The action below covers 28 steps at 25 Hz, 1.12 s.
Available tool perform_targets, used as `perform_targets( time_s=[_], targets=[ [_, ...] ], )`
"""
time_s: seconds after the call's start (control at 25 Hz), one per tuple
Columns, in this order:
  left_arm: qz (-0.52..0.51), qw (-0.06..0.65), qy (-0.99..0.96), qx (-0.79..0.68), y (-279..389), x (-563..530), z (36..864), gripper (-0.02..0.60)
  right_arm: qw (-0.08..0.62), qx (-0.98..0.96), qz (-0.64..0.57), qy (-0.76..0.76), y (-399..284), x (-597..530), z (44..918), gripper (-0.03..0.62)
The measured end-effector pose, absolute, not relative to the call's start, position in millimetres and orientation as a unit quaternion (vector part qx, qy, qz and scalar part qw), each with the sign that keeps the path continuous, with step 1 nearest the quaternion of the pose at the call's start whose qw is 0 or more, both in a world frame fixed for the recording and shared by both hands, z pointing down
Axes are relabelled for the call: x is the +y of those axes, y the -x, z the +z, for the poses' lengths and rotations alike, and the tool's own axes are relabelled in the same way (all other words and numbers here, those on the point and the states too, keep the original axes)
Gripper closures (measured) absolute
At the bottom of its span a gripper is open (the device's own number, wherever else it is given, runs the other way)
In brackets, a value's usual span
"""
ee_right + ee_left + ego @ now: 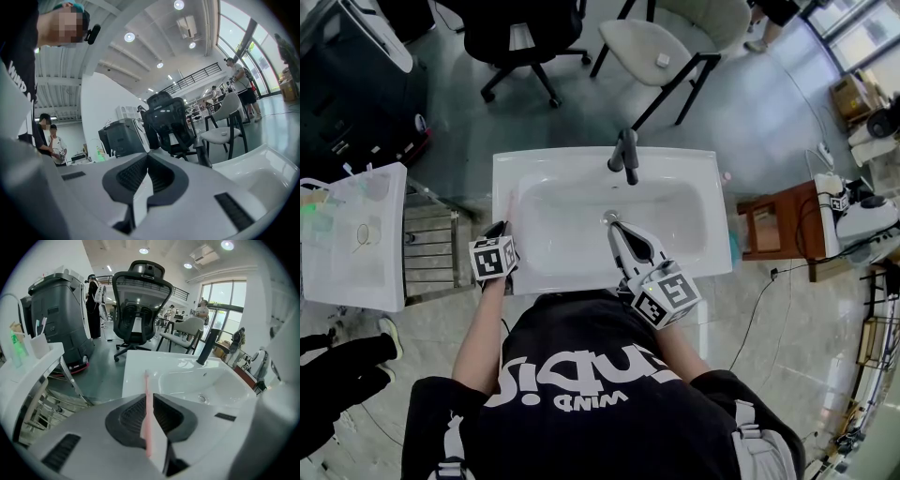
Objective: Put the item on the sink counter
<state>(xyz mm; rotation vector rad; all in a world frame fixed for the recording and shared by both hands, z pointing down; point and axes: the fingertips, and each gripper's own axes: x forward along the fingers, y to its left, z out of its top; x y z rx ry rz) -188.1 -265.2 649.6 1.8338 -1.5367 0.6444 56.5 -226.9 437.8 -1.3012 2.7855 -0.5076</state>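
Note:
A thin pink toothbrush [146,380] stands clamped between the jaws of my left gripper [148,399]. Its head reaches out over the left rim of the white sink counter [138,364]. In the head view my left gripper [498,230] hovers at the front left corner of the sink counter [511,169]. My right gripper [615,229] points into the basin below the black faucet [624,155]. In its own view my right gripper [147,159] has its jaws shut with nothing between them.
A white side shelf [356,234] holding a green bottle and a cup stands left of the sink, over a metal rack [431,248]. Behind the sink are a black office chair [520,42] and a beige chair [670,42]. A small wooden table [773,225] stands right.

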Motion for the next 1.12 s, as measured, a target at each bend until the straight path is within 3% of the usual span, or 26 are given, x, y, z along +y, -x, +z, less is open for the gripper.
perform_targets(
  time_s=[0.44,0.8,1.12],
  targets=[
    [0.187,0.294,-0.747,-0.566,166,-267,583,0.558,0.011,0.895,-0.17,0.413,-54,-229,443,0.576],
    [0.092,0.173,-0.835,-0.514,125,-258,455,0.56,0.011,0.896,-0.164,0.412,-50,-231,438,0.576],
    [-0.02,0.051,-0.879,-0.473,105,-235,394,0.56,0.011,0.901,-0.148,0.407,-44,-234,433,0.576]
  ],
)
